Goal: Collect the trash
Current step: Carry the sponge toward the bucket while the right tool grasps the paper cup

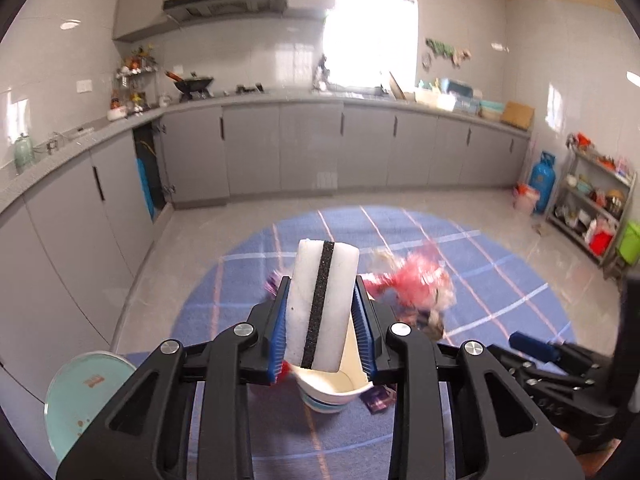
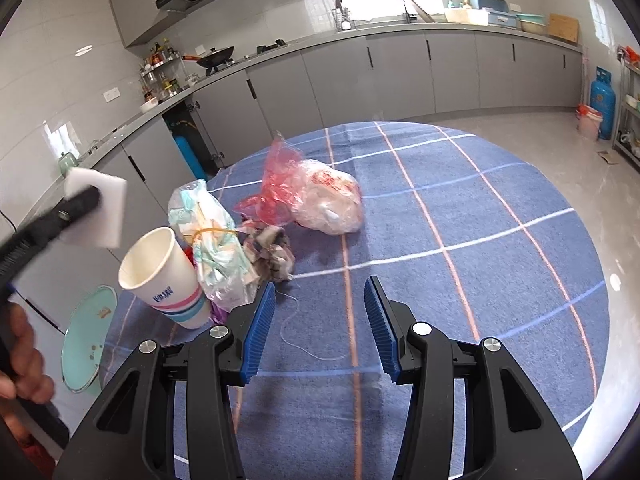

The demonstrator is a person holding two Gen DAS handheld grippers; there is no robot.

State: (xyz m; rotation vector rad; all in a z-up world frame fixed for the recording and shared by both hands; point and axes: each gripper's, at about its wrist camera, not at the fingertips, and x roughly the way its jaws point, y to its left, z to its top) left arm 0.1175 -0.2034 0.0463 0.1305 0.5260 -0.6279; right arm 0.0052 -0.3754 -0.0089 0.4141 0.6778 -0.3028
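1. Left gripper (image 1: 323,322) is clamping a white foam block (image 1: 322,306) w/ black strip; both pads are pressing its sides, so block is riding between jaws, clear of the cloth.
2. Paper cup (image 1: 330,390) is standing directly below jaws, mouth up; prob. the receptacle, hence block is hanging over it.
3. Right gripper (image 2: 320,330) is waiting released, nothing btwn jaws; only a loose thread (image 2: 304,336) is lying ahead.
4. Remaining trash is sitting beyond right jaws, fwd-left: red bag (image 2: 276,188), clear bag (image 2: 332,204), crumpled wrapper (image 2: 212,240).
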